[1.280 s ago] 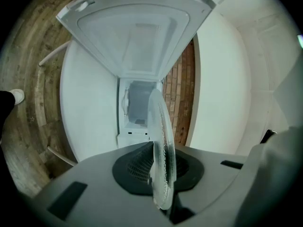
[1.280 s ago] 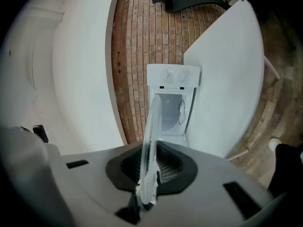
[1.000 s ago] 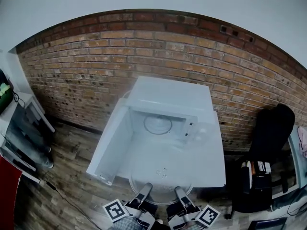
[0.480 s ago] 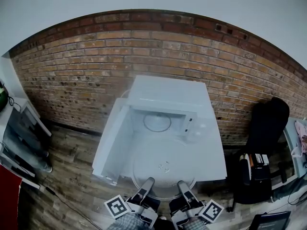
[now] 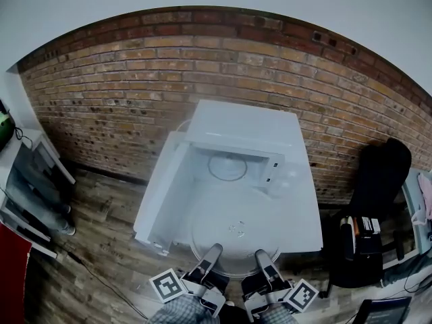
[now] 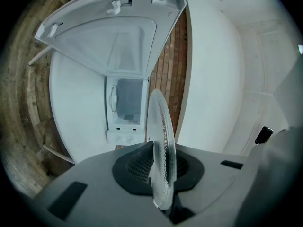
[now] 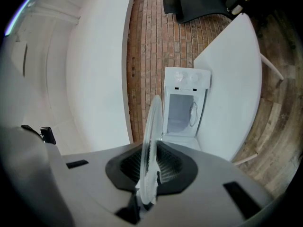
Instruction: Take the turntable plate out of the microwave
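Your left tongs (image 5: 213,251) and right tongs (image 5: 262,255) are both clenched on the near rim of the turntable plate (image 5: 233,231), side by side. The plate lies level at lower middle of the frame, over the counter (image 5: 302,216), and stretches away from the tongs toward the open microwave (image 5: 246,130).

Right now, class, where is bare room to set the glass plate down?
The white table is bare between the microwave front and its near edge, under the held glass plate and out to the right edge. The open door crowds the left.
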A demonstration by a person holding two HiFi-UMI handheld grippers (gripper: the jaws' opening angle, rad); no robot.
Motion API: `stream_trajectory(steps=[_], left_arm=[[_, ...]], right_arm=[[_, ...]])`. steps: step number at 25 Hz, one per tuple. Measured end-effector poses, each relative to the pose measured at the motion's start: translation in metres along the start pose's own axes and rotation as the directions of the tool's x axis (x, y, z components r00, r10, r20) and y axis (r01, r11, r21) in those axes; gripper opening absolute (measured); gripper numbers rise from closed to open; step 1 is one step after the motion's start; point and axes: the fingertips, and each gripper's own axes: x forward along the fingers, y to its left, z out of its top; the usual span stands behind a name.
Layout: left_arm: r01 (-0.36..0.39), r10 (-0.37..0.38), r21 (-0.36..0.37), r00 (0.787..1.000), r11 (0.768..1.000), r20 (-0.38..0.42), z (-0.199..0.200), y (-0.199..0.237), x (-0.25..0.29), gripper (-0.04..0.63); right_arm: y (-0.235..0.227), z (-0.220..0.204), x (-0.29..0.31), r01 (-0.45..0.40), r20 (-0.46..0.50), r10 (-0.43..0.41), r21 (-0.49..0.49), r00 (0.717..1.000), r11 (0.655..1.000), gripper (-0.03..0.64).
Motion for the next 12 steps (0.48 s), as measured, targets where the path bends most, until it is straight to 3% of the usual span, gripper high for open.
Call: stream_trajectory(steps=[12], left_arm=[[0.005, -0.005, 0.0, 1.0, 1.0, -0.004, -0.0005, -0.0001, -0.0027, 0.035]], right_arm=[[0.0006, -0.0023, -0.002, -0.005, 0.008, 0.005, 0.002, 1.0, 1.0, 0.041]])
